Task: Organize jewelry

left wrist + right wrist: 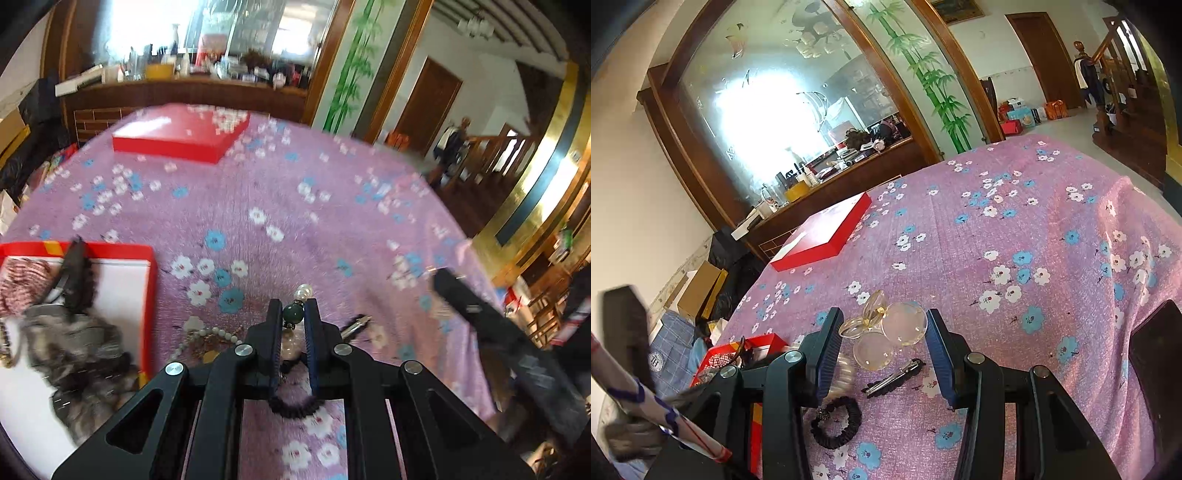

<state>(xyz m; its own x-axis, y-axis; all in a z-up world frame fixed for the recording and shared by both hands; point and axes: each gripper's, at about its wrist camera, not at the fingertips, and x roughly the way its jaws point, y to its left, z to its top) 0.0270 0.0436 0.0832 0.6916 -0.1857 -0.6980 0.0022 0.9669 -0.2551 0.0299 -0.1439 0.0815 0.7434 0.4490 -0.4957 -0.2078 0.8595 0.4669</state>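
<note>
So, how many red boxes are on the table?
2. A closed red box lies at the far side; an open red box holding accessories sits near the left edge. Others may be hidden.

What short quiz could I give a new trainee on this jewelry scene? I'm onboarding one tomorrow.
1. True or false: the left gripper is shut on a beaded bracelet.
2. The right gripper is: A open, B shut?
3. What dark item lies between the right gripper's fingers, below the clear discs?

Key: 1 true. 2 A. 3 A black hair clip.
</note>
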